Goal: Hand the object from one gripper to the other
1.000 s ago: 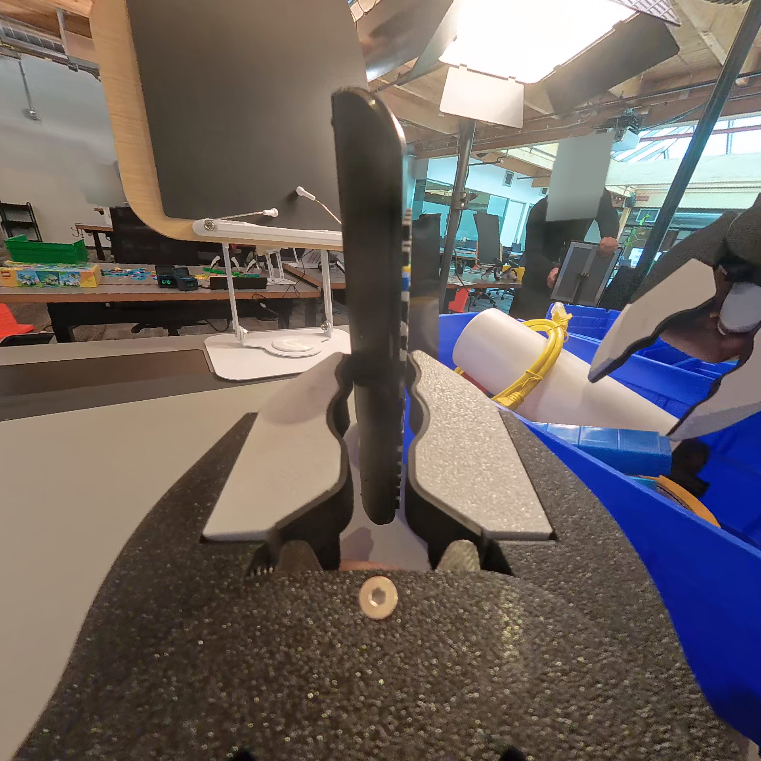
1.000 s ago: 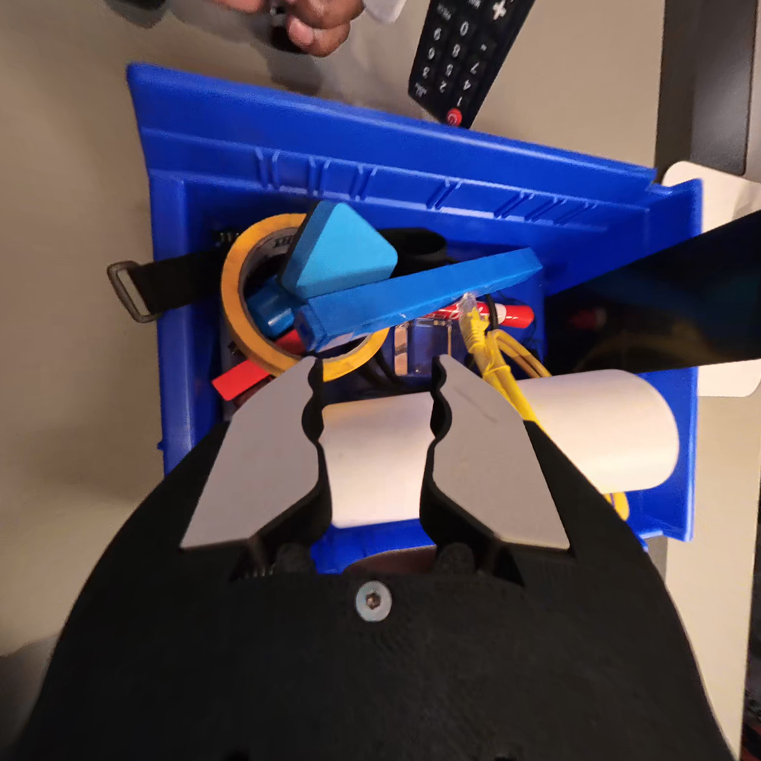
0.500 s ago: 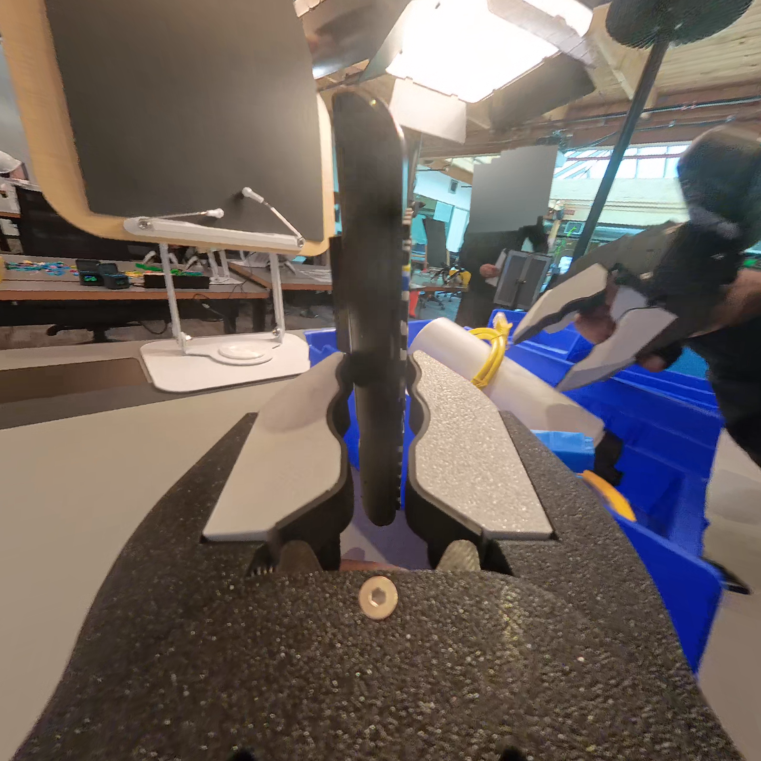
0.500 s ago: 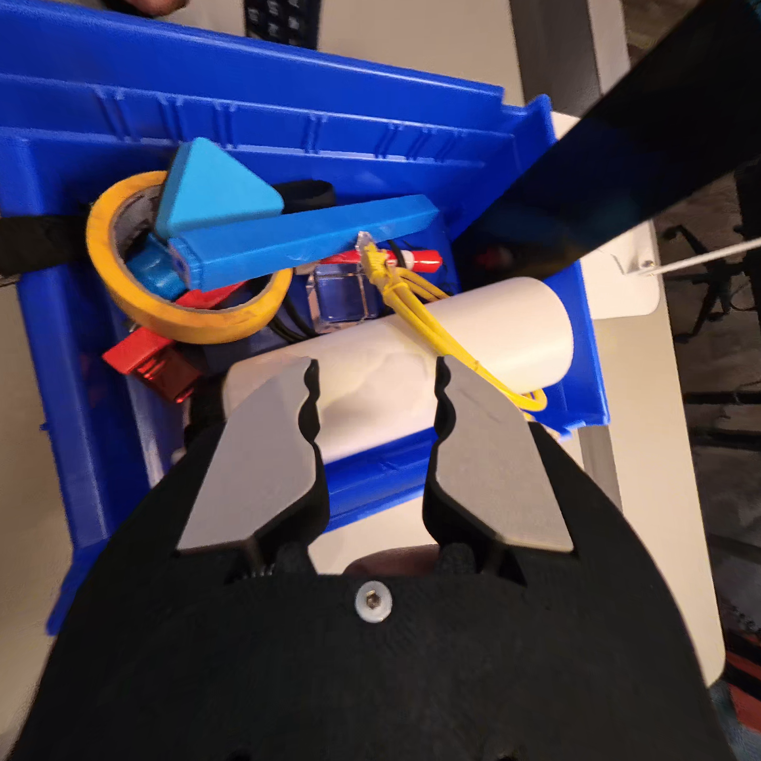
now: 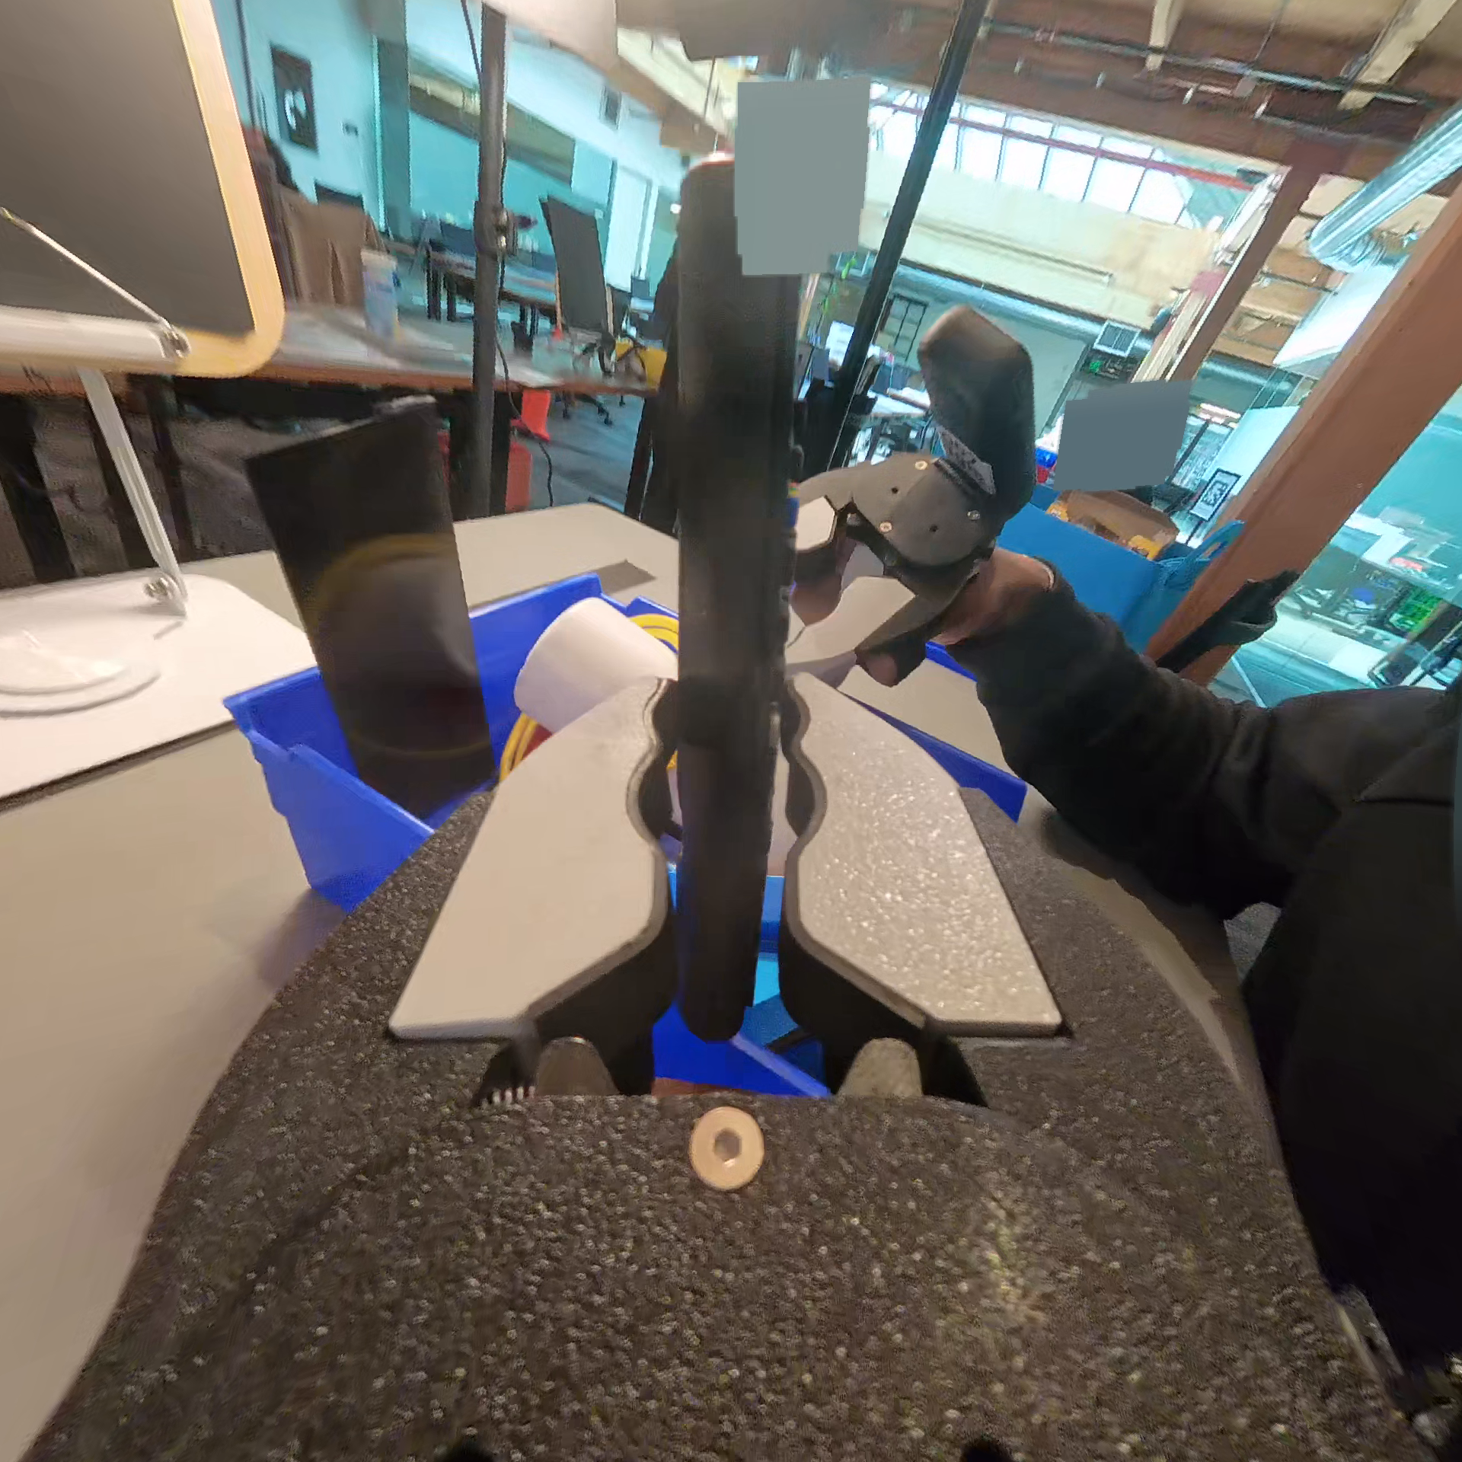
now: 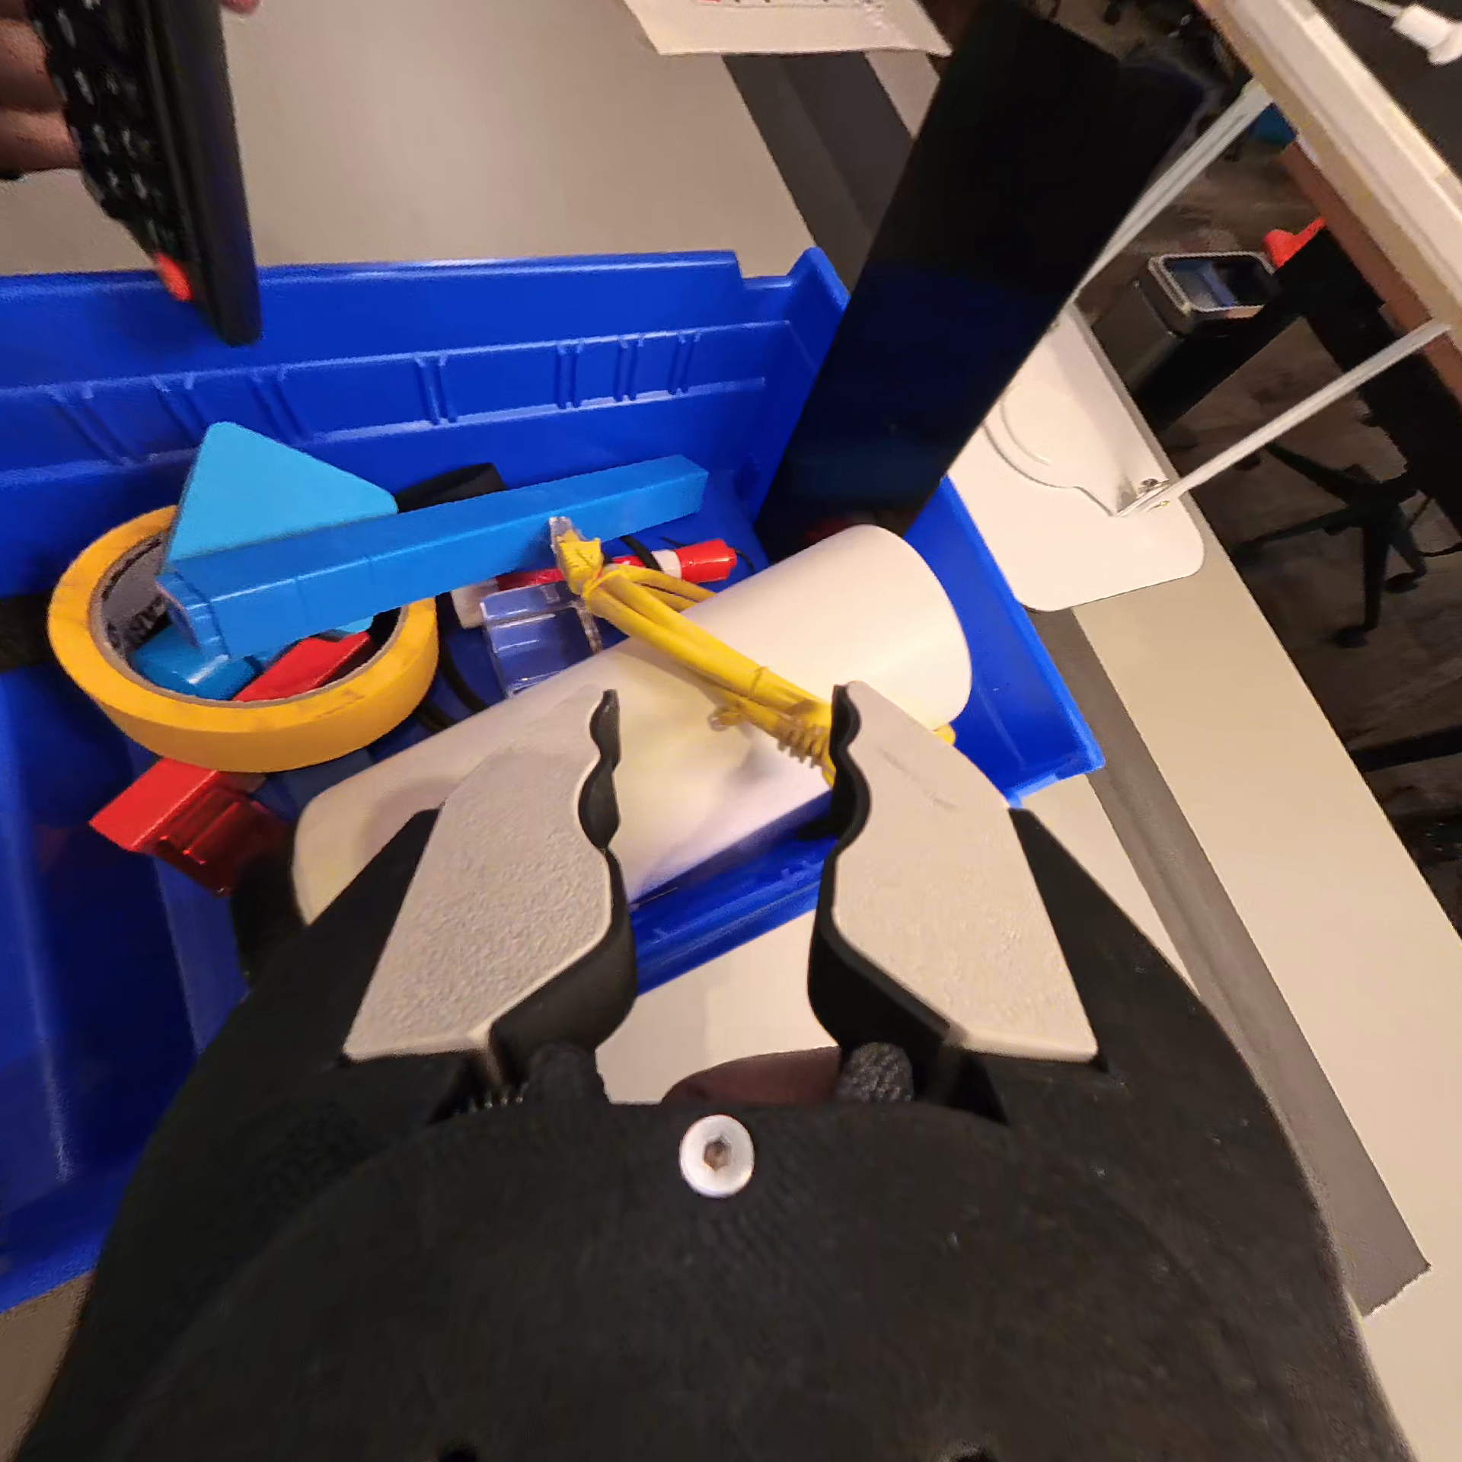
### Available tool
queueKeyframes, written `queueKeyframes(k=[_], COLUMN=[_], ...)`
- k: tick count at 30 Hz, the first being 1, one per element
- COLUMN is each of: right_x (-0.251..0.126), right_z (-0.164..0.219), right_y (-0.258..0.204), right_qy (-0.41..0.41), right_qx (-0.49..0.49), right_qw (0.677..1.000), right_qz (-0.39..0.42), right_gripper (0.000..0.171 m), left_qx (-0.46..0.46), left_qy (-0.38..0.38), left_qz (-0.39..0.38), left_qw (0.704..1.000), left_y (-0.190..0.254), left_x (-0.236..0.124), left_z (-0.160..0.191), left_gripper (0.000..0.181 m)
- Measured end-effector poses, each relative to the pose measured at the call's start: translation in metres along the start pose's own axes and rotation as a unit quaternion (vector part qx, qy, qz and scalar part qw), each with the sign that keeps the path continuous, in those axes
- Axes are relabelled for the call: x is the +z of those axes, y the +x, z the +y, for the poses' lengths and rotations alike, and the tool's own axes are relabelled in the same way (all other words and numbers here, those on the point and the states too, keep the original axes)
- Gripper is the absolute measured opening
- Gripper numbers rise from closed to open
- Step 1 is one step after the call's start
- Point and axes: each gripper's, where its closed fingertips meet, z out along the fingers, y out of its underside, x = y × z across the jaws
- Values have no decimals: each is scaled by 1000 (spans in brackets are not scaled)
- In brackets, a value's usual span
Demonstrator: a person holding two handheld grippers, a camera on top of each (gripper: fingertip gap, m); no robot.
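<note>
At the centre of the left wrist view the left gripper is clamped on a black remote control standing upright on edge between its fingers. The right gripper, at centre right just beside the remote, has its jaws spread with nothing between them. In the right wrist view it hangs over a blue bin holding a white roll, a yellow cable and yellow tape

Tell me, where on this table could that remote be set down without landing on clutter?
The grey table is bare left of the blue bin, up to the white stand base. The right wrist view shows more bare top behind the bin. The bin itself is crowded: yellow tape roll, white tube, yellow cable.
</note>
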Motion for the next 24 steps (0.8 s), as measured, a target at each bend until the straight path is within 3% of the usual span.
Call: queueKeyframes(k=[6, 9, 14, 18, 21, 24], right_x=[-9, -8, -7, -8, -8, -10], right_z=[0, 11, 23, 28, 37, 42], right_y=[29, 36, 44, 54, 63, 70], right_qy=[57, 52, 69, 113, 143, 190], right_qx=[46, 54, 51, 58, 78, 123], right_qw=[997, 997, 996, 992, 987, 974], right_qz=[20, 19, 19, 13, 1, -23], right_gripper=[53, 53, 54, 55, 55, 54], left_qx=[25, 93, 180, 199, 206, 235], left_qy=[-149, -250, -331, -355, -332, -302], left_qz=[-59, -110, -182, -208, -215, -166], left_qw=[987, 957, 908, 889, 895, 909], left_y=[-19, -39, -66, -77, -72, -43], left_x=[31, 40, 47, 48, 51, 69], left_z=[31, 59, 73, 73, 54, 38], left_gripper=[26, 26, 33, 43, 49, 51])
